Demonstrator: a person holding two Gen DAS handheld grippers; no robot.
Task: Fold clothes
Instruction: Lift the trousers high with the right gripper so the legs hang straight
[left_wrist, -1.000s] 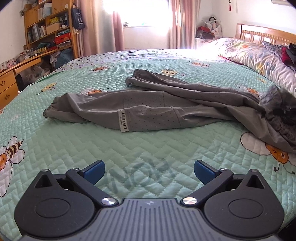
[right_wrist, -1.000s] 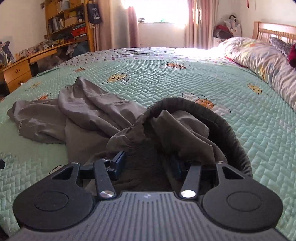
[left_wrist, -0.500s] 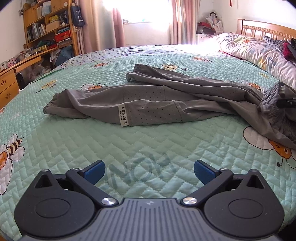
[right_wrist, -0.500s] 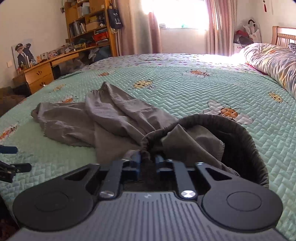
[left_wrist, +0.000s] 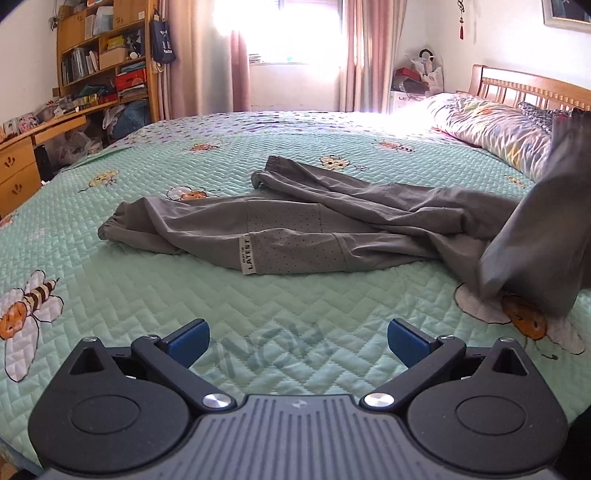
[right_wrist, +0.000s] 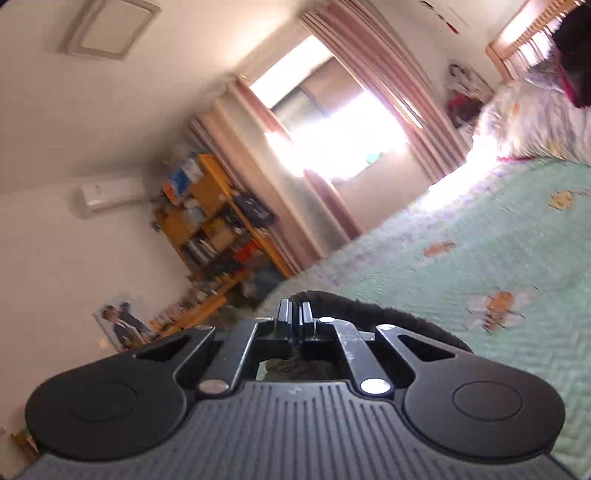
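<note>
Grey perforated fabric trousers (left_wrist: 295, 229) sprawled on green quilted bed (left_wrist: 147, 288), right tool (right_wrist: 295, 317) clamped on their waistband, left tool (left_wrist: 297, 341) apart, hovering near

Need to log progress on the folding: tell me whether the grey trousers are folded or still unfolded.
Unfolded. The grey trousers sprawl rumpled across the bedspread, legs apart, waistband end lifted, pinched in the right gripper.

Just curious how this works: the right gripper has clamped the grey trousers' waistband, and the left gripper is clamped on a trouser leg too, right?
Not quite. The left gripper is open and empty above the bedspread, as the left wrist view shows. The right gripper is indeed shut on the waistband of the trousers.
</note>
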